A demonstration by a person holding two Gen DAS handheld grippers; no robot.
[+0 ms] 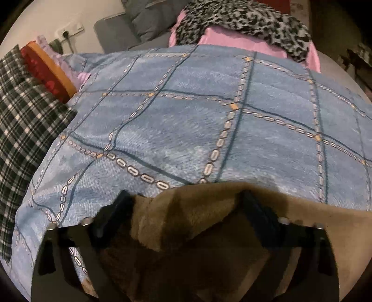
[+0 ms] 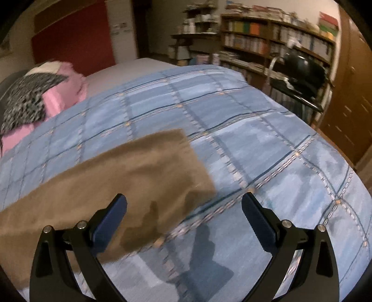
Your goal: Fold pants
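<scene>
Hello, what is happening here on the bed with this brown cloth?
A person holds a gripper in each hand and is folding brown pants on a bed with a blue checked cover. The left gripper has the pants fabric bunched between its spread fingers; whether they already press on it is unclear. The right gripper is open and holds nothing, above the end of the pants. Other clothes lie piled at the far edge.

no readable text, book spines on the bookshelf too blurred to read
</scene>
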